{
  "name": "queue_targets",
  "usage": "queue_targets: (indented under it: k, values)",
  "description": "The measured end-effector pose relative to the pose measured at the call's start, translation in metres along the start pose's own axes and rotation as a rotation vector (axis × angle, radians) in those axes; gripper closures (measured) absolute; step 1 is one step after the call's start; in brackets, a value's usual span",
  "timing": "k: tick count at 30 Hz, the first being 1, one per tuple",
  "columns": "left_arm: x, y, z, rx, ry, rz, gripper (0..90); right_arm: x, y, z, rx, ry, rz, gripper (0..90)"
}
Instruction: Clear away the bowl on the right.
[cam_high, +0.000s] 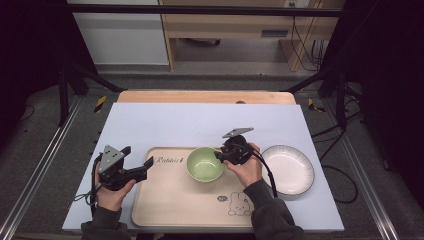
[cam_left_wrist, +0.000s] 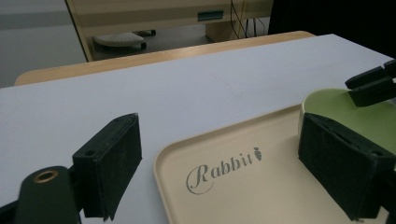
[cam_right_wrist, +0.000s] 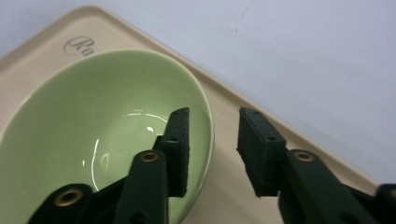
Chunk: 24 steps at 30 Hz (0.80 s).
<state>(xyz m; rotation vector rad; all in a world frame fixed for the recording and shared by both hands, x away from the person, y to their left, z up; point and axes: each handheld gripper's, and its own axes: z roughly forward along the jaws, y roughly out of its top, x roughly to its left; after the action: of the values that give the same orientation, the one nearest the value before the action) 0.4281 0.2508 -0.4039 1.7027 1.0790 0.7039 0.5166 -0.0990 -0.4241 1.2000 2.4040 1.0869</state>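
Your right hand-held gripper (cam_right_wrist: 212, 144) stands partly open astride the rim of the green bowl (cam_right_wrist: 93, 126), one jaw inside and one outside, pads not pressing. Your left hand-held gripper (cam_left_wrist: 219, 163) gapes wide over the tray (cam_left_wrist: 243, 196) edge, holding nothing. The glossy, empty bowl sits on the tray; a white plate (cam_high: 288, 169) lies beside it on the tabletop (cam_high: 200, 125).

bowl (cam_high: 205, 164) on tray (cam_high: 170, 200), plate (cam_high: 290, 170) right of tray

Left gripper (cam_high: 148, 164) gapes wide — right gripper (cam_right_wrist: 212, 140) parted, tilted down.
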Motion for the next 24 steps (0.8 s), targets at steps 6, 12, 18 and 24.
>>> queue_targets:
  k: [6,12,18,24]
  values:
    - [-0.001,0.0,0.001,0.007,-0.003,0.003,12.9,0.001,0.0,-0.021,-0.109,-0.004,-0.008,43.2]
    - [-0.001,0.0,0.001,0.007,-0.004,0.002,12.7,0.003,-0.005,-0.041,-0.24,-0.022,-0.004,30.6]
    - [0.0,-0.001,0.002,0.013,-0.005,0.002,12.3,-0.002,-0.016,-0.058,-0.317,-0.051,0.012,23.2]
    - [0.002,-0.003,0.004,0.025,-0.004,-0.004,12.1,-0.01,-0.027,-0.071,-0.365,-0.085,-0.004,18.1]
